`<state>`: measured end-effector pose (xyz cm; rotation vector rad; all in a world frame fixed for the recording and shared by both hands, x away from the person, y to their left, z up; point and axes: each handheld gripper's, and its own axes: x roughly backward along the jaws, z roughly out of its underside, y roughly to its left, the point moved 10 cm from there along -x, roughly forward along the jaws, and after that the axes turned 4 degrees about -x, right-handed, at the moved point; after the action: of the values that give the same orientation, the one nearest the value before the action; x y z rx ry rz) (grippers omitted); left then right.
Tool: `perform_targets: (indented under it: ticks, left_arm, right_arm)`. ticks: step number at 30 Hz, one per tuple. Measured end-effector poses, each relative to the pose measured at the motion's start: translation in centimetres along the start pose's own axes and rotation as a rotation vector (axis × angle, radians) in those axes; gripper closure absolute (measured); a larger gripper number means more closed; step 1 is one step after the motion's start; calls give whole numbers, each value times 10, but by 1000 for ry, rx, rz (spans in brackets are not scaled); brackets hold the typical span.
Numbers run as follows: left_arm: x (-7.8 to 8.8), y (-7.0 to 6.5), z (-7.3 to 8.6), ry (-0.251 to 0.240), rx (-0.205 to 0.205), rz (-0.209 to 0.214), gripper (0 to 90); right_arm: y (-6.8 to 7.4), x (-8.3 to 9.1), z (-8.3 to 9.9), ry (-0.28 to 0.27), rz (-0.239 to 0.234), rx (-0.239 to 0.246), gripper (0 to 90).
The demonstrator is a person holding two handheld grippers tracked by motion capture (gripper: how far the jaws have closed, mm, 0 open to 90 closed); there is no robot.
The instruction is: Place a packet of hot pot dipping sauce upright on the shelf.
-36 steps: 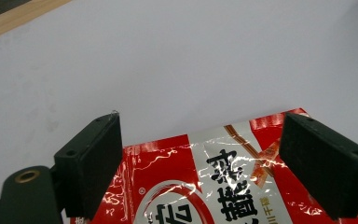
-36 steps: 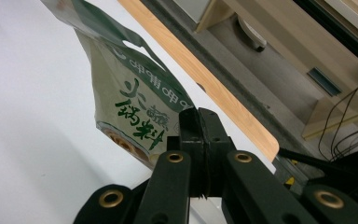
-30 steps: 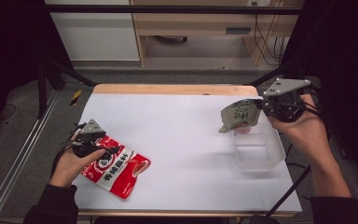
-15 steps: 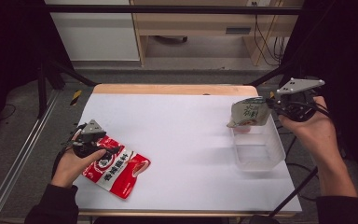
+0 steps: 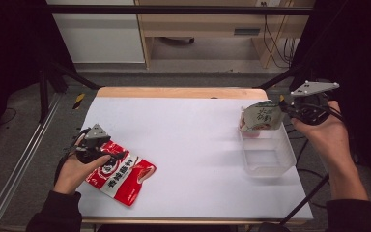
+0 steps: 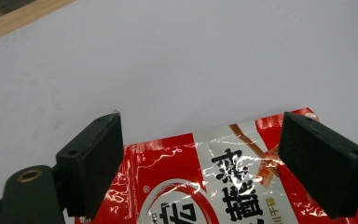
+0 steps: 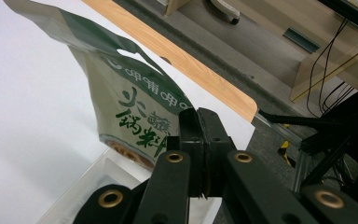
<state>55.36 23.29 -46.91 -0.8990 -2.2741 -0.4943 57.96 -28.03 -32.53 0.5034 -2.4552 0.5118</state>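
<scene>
A red and white snack packet [image 5: 121, 177] lies flat near the table's front left corner. My left gripper [image 5: 118, 157] rests low over its upper end, open, with the red packet [image 6: 223, 182] showing between the two spread pads and neither pad pressing on it. My right gripper [image 5: 284, 109] is shut on the edge of a grey-green pouch [image 5: 261, 116] and holds it in the air over the far end of a clear plastic tub [image 5: 266, 157]. In the right gripper view the jaws pinch the pouch [image 7: 140, 112] at its lower right edge, above the tub's rim [image 7: 98, 172].
The white table top [image 5: 193, 140] spreads between the two hands. A wooden strip [image 5: 178, 93] marks the far edge. The tub stands close to the right edge. Beyond the table are a desk, cables and a metal frame on the floor.
My right hand has carried the grey-green pouch rightward and a little lower, so it now hangs over the tub's far end. The left hand and the red packet have stayed put.
</scene>
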Motion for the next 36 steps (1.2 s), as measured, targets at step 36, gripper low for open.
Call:
perform_targets:
  ticks: [36]
  left_arm:
    - [2,3,0,-4,5,-5,143]
  right_arm:
    - [-10,-34,39,47,-33,-33,900]
